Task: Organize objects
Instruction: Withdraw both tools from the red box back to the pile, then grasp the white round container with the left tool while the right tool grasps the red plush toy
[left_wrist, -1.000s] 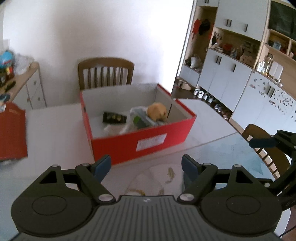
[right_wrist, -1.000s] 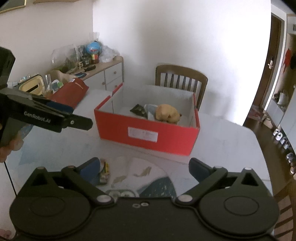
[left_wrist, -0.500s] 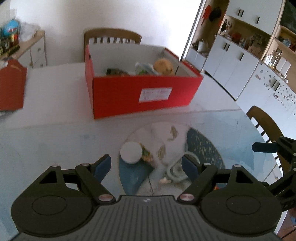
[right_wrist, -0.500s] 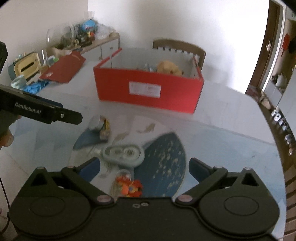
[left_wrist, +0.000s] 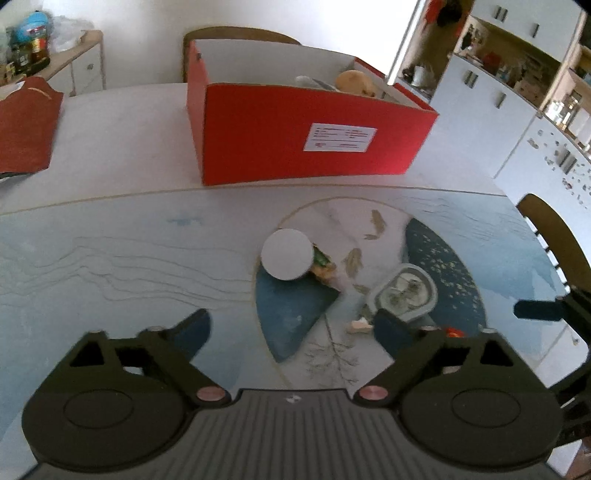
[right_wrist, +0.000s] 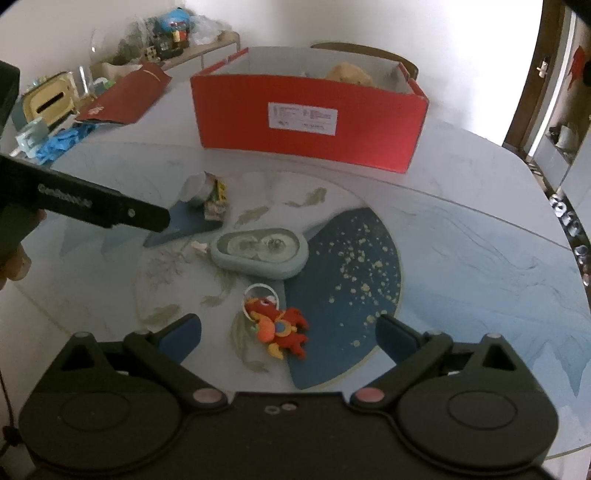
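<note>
I see the table (right_wrist: 480, 236) filling both views, its glass top printed with a pale and dark blue disc. At its far side stands the red box (right_wrist: 306, 122), long side toward me with a white label on it; over its rim I can make out a tan plush toy (left_wrist: 354, 83) and something pale beside it, the rest of the contents hidden by the wall. A red lid (right_wrist: 129, 96) lies flat well to the left of the box.

On the printed disc, near the middle, lies the grey-green oval case (right_wrist: 260, 251), its long axis running left to right in the right wrist view, open face up with two round hollows. Left of it and farther back, a small tub with a white lid (left_wrist: 287, 254) lies tipped, a colourful wrapper (right_wrist: 216, 199) touching it. A tiny pale scrap (right_wrist: 199, 246) sits just beside the case's left end. Nearest me lies the red and orange toy (right_wrist: 279, 326) on a white ring, ring end pointing toward the case.

My left hand-held gripper (left_wrist: 291, 332) has just been spreading its jaws, which stand wide over bare table with nothing between them. My right hand-held gripper (right_wrist: 288, 336) is spread wide too, the red toy lying below the gap, untouched.
</note>
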